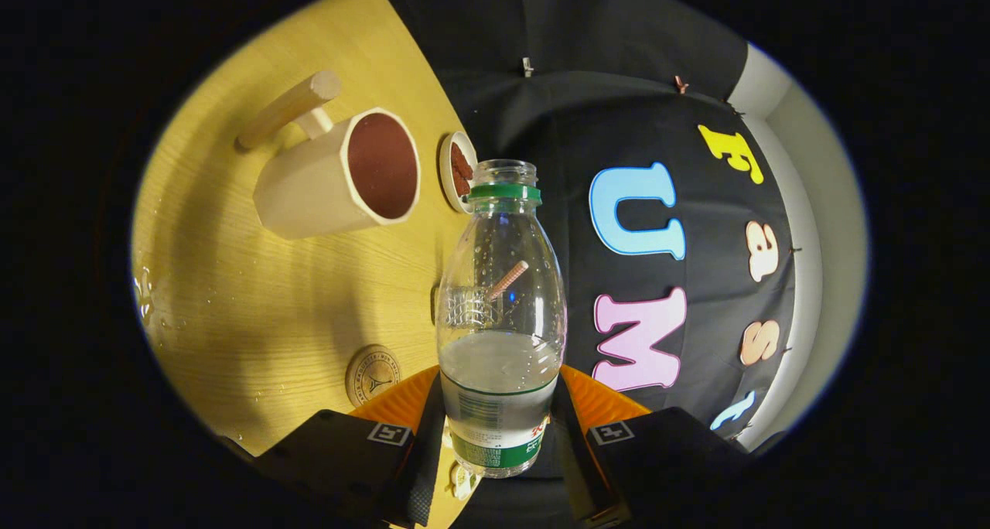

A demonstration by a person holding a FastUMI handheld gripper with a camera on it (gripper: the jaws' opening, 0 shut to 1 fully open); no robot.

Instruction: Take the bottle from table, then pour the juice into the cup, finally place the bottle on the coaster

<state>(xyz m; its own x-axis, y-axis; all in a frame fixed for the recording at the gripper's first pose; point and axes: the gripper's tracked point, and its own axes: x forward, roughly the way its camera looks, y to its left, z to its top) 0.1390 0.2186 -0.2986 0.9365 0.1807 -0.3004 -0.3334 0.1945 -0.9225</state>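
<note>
While tongs [499, 436] clamp bottle [501, 312]: table edge [433, 111].

Glossy clear plastic bottle [500, 312]; matt wood-grain table [255, 312].

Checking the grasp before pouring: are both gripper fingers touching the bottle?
Touching. In the gripper view, both fingers press the bottle at its labelled lower body, one each side, no gap.

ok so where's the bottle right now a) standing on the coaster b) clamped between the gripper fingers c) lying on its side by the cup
b: the gripper has a finger on each side of the clear bottle, which is lifted and uncapped, the cup beyond it.
</note>
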